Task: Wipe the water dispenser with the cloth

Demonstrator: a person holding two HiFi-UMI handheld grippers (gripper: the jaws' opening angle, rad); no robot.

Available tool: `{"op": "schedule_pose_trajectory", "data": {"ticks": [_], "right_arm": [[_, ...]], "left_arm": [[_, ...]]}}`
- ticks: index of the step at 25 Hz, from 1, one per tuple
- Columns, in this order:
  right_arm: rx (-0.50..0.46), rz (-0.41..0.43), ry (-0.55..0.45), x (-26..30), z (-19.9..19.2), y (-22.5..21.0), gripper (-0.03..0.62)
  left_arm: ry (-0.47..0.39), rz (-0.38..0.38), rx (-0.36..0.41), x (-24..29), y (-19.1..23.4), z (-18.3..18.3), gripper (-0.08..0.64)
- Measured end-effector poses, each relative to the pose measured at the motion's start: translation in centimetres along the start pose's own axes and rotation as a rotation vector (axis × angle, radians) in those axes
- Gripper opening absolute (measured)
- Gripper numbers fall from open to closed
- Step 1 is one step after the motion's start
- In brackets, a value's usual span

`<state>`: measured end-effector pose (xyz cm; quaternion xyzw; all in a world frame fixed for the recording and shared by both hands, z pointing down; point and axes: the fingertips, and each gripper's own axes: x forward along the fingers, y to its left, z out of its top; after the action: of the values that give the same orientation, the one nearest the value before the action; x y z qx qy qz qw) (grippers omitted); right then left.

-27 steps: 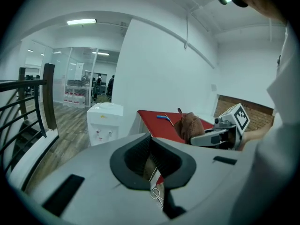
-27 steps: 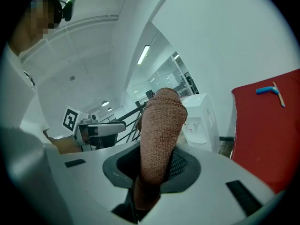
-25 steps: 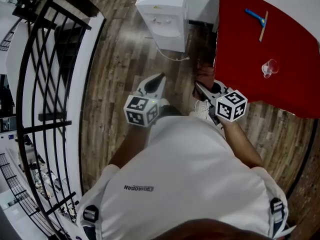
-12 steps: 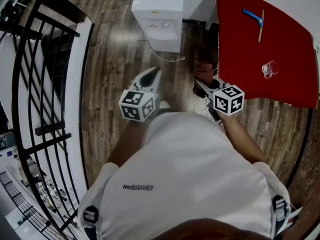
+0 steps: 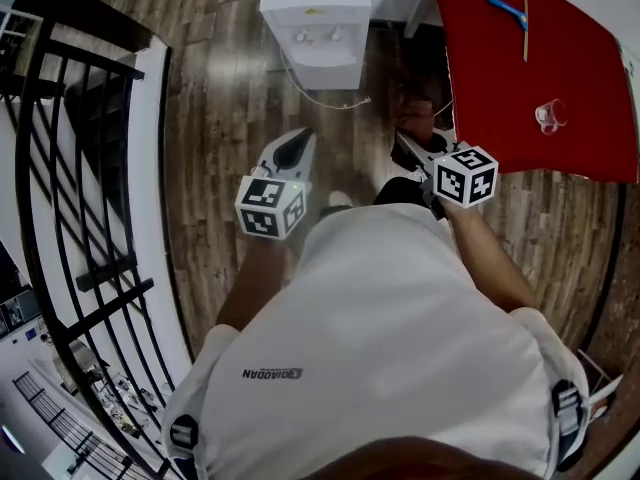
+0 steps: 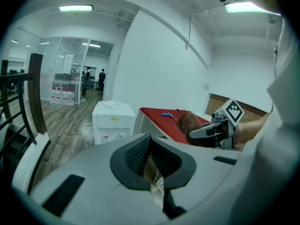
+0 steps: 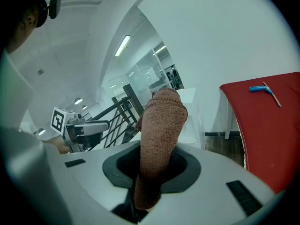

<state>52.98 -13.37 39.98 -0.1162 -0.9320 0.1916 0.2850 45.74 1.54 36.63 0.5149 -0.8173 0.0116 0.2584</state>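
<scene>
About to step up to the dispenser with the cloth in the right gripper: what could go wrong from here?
1. A white cord lies on the floor in front of the water dispenser; a foot might catch it.
2. The right gripper pinches the cloth low, most of it standing free beyond the jaws; it may flop or slip while wiping.

Water dispenser [image 5: 315, 18]: white, low, boxy, two taps on front, upright just beside red table [image 5: 520, 78]. Cloth [image 7: 159, 125]: rust-brown knit, bunched, upright, pinched in right gripper [image 5: 405, 146] jaws, near table.
</scene>
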Motion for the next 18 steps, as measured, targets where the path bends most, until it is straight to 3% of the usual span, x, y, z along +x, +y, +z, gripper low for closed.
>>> {"op": "schedule_pose_trajectory", "data": {"ticks": [9,18], "right_arm": [[0.016,-0.003,-0.003,3.5,1.9,-0.8,0.072],[0.038,0.059,0.001,9.7,3.8,-5.6,0.072]], "left_arm": [[-0.008,0.035,-0.050,0.2,3.7,0.0,0.001],[0.038,0.080,0.005,4.8,6.0,0.0,0.001]]}}
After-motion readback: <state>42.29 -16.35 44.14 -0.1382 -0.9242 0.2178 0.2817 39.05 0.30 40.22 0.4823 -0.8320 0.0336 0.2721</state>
